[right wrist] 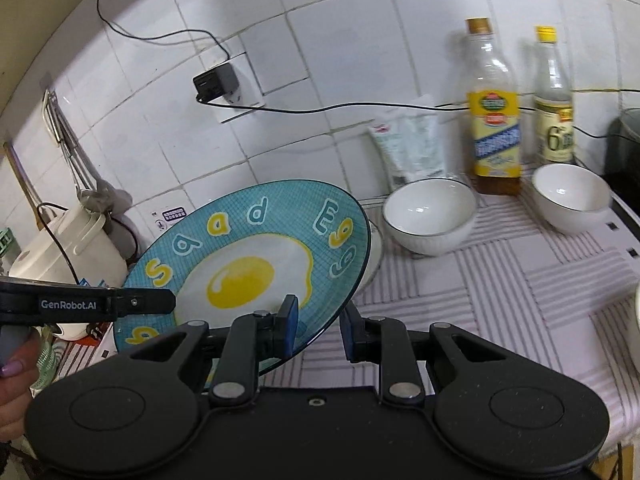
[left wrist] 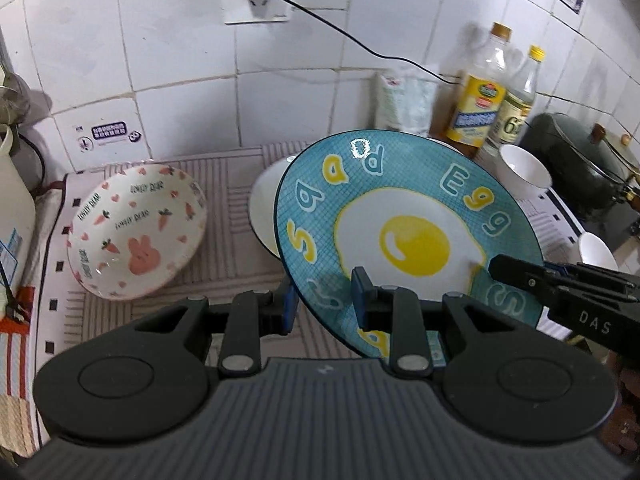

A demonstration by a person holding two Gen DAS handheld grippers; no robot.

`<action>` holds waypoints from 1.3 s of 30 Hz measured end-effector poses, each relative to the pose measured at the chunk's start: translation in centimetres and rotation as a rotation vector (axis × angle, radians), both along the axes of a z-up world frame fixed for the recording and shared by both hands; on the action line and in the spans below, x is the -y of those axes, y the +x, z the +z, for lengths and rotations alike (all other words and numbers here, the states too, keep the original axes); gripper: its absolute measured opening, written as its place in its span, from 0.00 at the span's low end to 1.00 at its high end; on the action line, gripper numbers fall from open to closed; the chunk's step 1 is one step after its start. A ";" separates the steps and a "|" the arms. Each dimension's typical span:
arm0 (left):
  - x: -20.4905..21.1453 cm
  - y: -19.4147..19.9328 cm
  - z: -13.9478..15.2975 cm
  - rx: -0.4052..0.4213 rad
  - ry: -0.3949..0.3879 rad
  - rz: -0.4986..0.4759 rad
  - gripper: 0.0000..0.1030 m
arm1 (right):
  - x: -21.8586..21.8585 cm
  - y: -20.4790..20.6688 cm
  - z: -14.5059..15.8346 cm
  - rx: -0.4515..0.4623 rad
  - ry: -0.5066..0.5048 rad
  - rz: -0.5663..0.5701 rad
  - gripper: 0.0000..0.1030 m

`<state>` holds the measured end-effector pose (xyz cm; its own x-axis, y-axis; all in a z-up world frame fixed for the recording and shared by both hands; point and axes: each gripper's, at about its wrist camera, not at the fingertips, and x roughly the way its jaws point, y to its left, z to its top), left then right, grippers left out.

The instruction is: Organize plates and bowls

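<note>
A blue plate with a fried-egg picture [left wrist: 408, 236] is tilted in the air over the striped mat. My left gripper [left wrist: 326, 300] has its fingers on either side of the plate's near rim and is shut on it. My right gripper [right wrist: 318, 326] also straddles the plate [right wrist: 248, 268] at its rim and appears shut on it; it shows in the left wrist view too [left wrist: 520, 276]. A bunny-and-carrot bowl [left wrist: 136, 232] lies tilted on the mat at left. A white dish [left wrist: 264, 208] sits behind the plate. Two white bowls [right wrist: 430, 216] [right wrist: 570, 196] stand at right.
Two oil and vinegar bottles [right wrist: 494, 120] [right wrist: 554, 100] and a plastic packet [right wrist: 412, 148] stand against the tiled wall. A plugged charger and cable [right wrist: 216, 80] hang on the wall. A white kettle [right wrist: 68, 252] is far left, a dark pot [left wrist: 580, 164] far right.
</note>
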<state>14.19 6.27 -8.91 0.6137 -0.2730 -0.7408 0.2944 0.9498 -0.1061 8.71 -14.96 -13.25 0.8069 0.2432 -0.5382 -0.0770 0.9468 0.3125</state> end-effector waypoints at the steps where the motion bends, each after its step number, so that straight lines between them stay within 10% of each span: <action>1: -0.2 0.5 -0.1 0.002 0.003 0.003 0.25 | -0.1 0.6 -0.1 -0.001 0.003 0.008 0.26; 39: 0.0 13.4 -8.2 -0.251 0.007 0.097 0.26 | -1.2 12.8 -6.2 -0.202 -0.057 0.030 0.26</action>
<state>27.56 6.28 -17.14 0.4332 -0.2159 -0.8751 0.1674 0.9733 -0.1573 21.53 -13.76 -19.43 0.6737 0.2307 -0.7021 -0.0469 0.9615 0.2709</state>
